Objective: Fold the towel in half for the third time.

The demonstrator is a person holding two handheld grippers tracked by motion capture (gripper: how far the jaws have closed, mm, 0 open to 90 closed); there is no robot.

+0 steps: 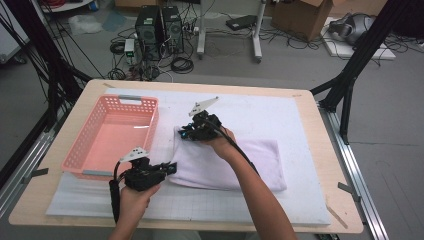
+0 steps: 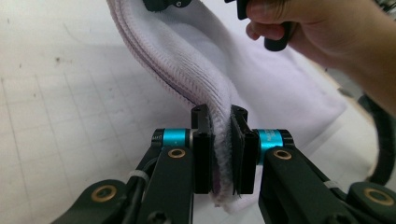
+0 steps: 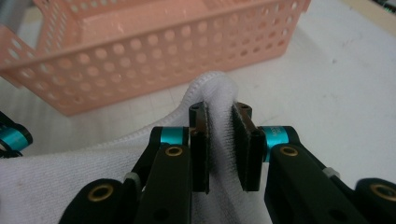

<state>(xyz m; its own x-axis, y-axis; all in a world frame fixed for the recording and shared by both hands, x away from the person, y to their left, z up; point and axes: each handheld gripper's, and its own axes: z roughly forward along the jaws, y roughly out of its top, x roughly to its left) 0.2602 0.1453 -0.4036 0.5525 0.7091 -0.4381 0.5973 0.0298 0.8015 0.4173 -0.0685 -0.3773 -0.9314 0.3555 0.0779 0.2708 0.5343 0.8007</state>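
Note:
A folded white towel (image 1: 240,162) lies on the white mat in the middle of the table. My left gripper (image 1: 170,169) is shut on the towel's near left corner; in the left gripper view the hemmed edge (image 2: 223,154) is pinched between the pads and rises away from them. My right gripper (image 1: 186,131) is shut on the far left corner, and the right gripper view has the towel fold (image 3: 219,135) squeezed between its pads. The left edge of the towel hangs lifted between the two grippers.
A pink perforated basket (image 1: 80,155) stands left of the towel, close behind the right gripper's jaws (image 3: 140,70). The white gridded mat (image 1: 280,112) covers most of the wooden table. Cables, computer towers and boxes lie on the floor beyond the far edge.

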